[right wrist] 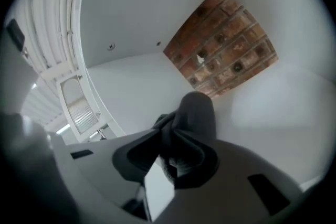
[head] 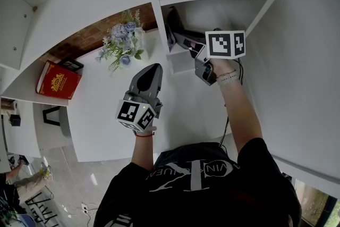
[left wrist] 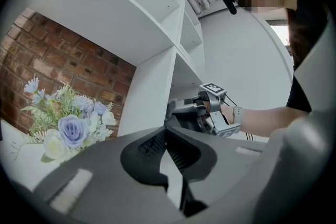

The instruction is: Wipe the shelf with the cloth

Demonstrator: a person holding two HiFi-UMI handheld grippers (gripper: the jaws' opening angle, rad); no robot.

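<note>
Right gripper clamping dark cloth, upper right of frame, inside shelf; cloth sticking out past tips toward divider. Left gripper pinched empty, idling centre, farther off.

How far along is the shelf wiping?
Done: the right tool is shut on the grey cloth. In hand: it holds the cloth inside a shelf compartment. Remaining: the wiping itself; no wiped area can be told. The left tool hangs shut, empty.
</note>
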